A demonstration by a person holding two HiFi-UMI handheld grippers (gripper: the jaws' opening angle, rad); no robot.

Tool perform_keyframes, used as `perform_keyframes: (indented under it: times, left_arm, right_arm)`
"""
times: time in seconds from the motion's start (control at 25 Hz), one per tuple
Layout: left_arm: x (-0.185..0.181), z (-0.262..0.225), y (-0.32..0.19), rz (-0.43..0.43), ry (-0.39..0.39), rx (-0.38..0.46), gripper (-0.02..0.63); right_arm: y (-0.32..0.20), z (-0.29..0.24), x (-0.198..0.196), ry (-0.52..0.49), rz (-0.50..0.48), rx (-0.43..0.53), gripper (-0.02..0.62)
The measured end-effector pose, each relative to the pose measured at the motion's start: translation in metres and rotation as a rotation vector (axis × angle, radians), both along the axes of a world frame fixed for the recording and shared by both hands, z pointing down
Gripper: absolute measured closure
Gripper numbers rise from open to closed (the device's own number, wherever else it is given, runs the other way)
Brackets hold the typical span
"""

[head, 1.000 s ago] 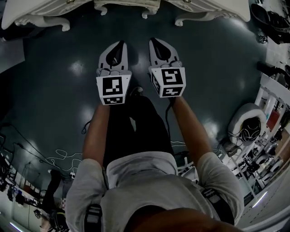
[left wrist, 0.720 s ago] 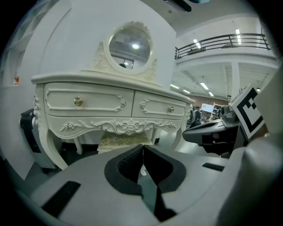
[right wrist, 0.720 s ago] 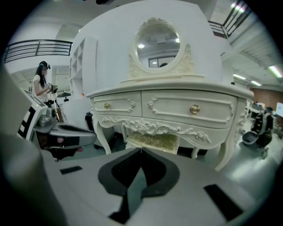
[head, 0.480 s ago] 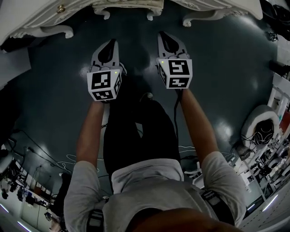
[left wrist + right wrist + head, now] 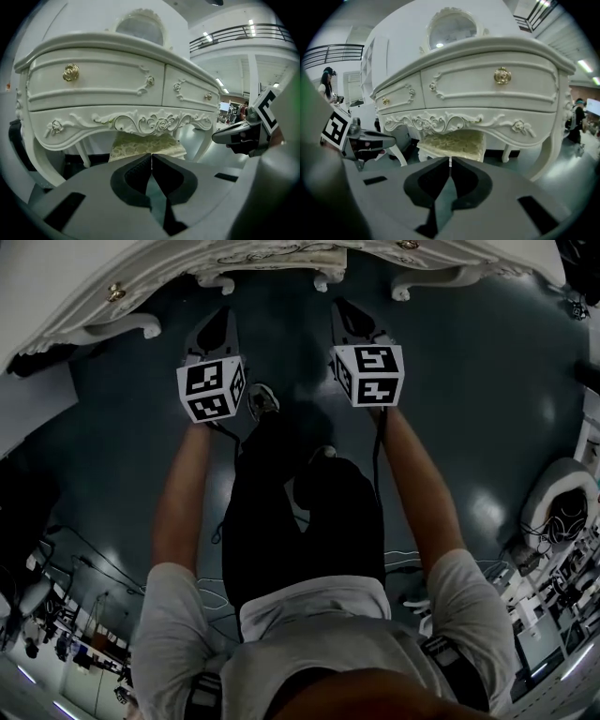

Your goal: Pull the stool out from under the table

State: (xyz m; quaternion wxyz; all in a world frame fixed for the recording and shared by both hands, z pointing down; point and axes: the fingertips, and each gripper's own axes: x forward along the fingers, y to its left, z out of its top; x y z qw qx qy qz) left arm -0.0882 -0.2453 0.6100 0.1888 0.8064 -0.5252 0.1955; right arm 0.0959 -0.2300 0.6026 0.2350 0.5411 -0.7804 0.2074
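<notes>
1. Stool [image 5: 145, 143]: cushioned seat with a pale patterned cover. It sits tucked under the carved apron of the table [image 5: 93, 84], straight ahead of both grippers and apart from them.
2. Left gripper [image 5: 151, 159]: jaws clenched, pads meeting at the tip with nothing between them. The seat's front edge lies just beyond the tip, slightly to its right.
3. Right gripper [image 5: 450, 164]: likewise closed and empty. The seat lies dead ahead of its tip, under the apron.
4. From the head view, the two grippers are side by side and pointed toward the table, with the person's legs behind them. Neither gripper touches the stool or the table.
5. Step in hand, as we judge it: the approach. No grasp has been made, and the stool has not been drawn out at all.
6. Next move, as we judge it:
   - Both jaws need to open before they reach the seat.
   - Each should take the front edge of the seat, one toward each side, passing below the apron.
   - Then pull straight back toward the person, keeping the stool's legs clear of the table's front legs.
</notes>
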Motion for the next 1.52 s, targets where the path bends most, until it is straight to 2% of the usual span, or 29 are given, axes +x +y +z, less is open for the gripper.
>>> perform_keyframes:
  times: [0.28,0.64,0.68,0.76,0.8,0.84,0.88,0.96,1.04,1.12,1.24,1.52]
  left_arm:
    - [-0.025,0.040,-0.034,-0.019,-0.070,0.007,0.598]
    - [-0.044,0.085,-0.055,-0.046,-0.113,0.055,0.598]
    - [-0.047,0.089,-0.059,-0.051,-0.109,0.056,0.598]
    - [-0.055,0.100,-0.071,-0.076,-0.059,0.036,0.588]
    - [-0.059,0.107,-0.078,-0.093,-0.016,0.012,0.498]
    - [-0.063,0.113,-0.085,-0.109,0.026,-0.013,0.373]
    - [-0.067,0.119,-0.091,-0.119,0.053,-0.032,0.347]
    - [-0.076,0.131,-0.104,-0.118,0.055,-0.051,0.322]
    - [-0.081,0.143,-0.117,-0.104,0.039,-0.068,0.306]
    - [-0.085,0.151,-0.127,-0.107,0.058,-0.076,0.302]
    - [-0.082,0.156,-0.135,-0.098,0.137,-0.073,0.302]
    - [-0.080,0.169,-0.136,-0.070,0.369,-0.147,0.304]
  right_arm:
    - [-0.026,0.034,0.004,0.029,0.005,0.019,0.580]
    - [-0.049,0.082,0.015,0.068,0.030,0.081,0.578]
    - [-0.053,0.087,0.017,0.068,0.033,0.079,0.562]
    - [-0.061,0.097,0.019,0.053,0.036,0.063,0.393]
    - [-0.065,0.102,0.020,0.048,0.036,0.054,0.356]
    - [-0.069,0.108,0.020,0.046,0.035,0.049,0.349]
    - [-0.073,0.113,0.021,0.046,0.033,0.046,0.334]
    - [-0.080,0.123,0.023,0.051,0.031,0.035,0.296]
    - [-0.089,0.131,0.027,0.049,0.037,0.027,0.279]
    - [-0.097,0.136,0.030,0.040,0.046,0.024,0.270]
    - [-0.106,0.146,0.033,0.023,0.065,0.006,0.265]
    - [-0.117,0.158,0.036,-0.146,0.100,0.013,0.256]
